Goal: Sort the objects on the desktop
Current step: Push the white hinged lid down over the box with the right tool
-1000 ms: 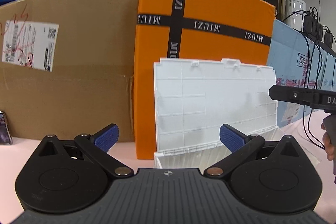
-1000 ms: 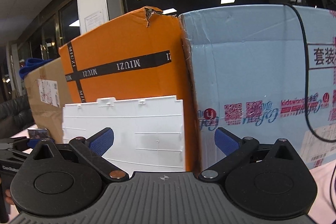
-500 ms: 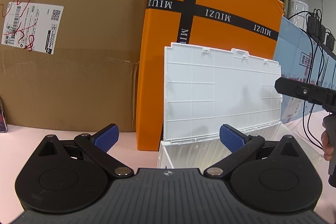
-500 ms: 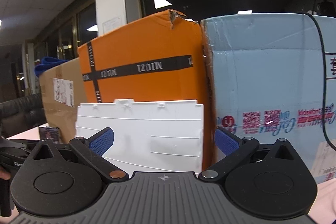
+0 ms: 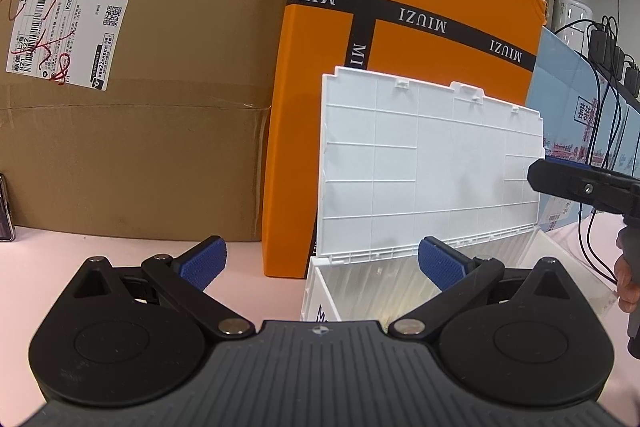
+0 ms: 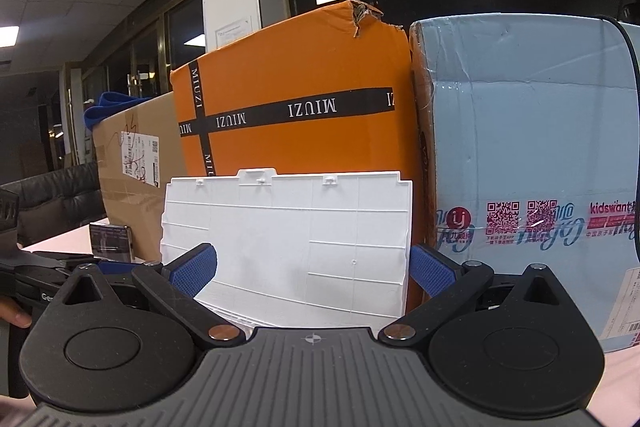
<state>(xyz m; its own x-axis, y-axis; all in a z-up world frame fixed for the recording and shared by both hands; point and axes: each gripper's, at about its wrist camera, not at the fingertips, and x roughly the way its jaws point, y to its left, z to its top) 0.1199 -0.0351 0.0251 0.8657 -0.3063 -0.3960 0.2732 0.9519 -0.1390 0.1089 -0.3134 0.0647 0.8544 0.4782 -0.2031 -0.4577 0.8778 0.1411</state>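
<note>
A white plastic organizer box [image 5: 360, 291] stands open on the pink desk, its gridded lid [image 5: 428, 163] raised and leaning against the orange MIUZI box [image 5: 400, 19]. My left gripper [image 5: 322, 261] is open and empty, just in front of the box's left end. My right gripper [image 6: 312, 269] is open and empty, facing the lid [image 6: 288, 243] from the other side. The right gripper's body shows at the right edge of the left wrist view [image 5: 588, 187]. No loose desktop objects are visible.
A brown carton [image 5: 132, 99] with a shipping label stands at the left, a light blue carton [image 6: 528, 147] at the right, both along the back. A phone-like object [image 6: 110, 241] stands by the brown carton. Cables [image 5: 600, 147] hang at the far right.
Both grippers have moved closer to the white box and tilted; the box's open interior now shows in the left wrist view. Both stay open.
</note>
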